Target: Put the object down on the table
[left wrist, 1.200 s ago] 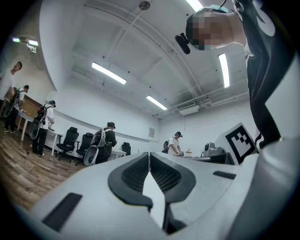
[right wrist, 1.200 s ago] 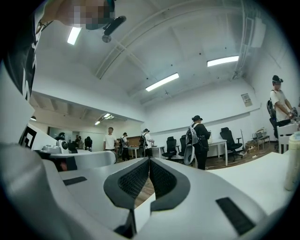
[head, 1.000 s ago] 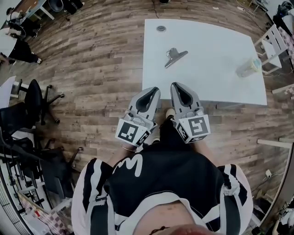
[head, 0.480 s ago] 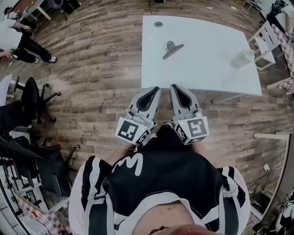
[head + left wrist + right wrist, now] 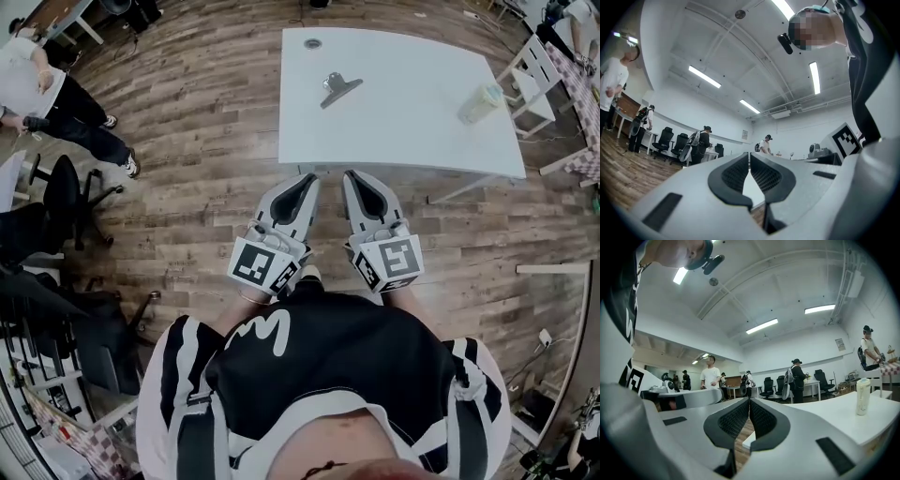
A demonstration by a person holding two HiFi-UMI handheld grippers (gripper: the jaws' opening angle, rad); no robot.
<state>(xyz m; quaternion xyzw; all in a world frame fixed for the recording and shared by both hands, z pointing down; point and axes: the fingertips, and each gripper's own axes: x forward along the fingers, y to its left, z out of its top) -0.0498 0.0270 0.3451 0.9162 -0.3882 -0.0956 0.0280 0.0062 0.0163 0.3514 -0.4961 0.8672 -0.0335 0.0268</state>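
Left claw [image 5: 307, 180], right claw [image 5: 352, 176]: both pressed together, empty, near the tabletop [image 5: 403, 131] edge. Metal clip [image 5: 339, 87] and pale bottle [image 5: 480, 101] on tabletop, well apart.

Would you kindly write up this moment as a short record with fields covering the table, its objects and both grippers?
table: white, ahead of the person
on table: metal clip, pale bottle near the right edge
left gripper: shut, empty, over the floor short of the table
right gripper: shut, empty, beside the left one
task state: nothing held
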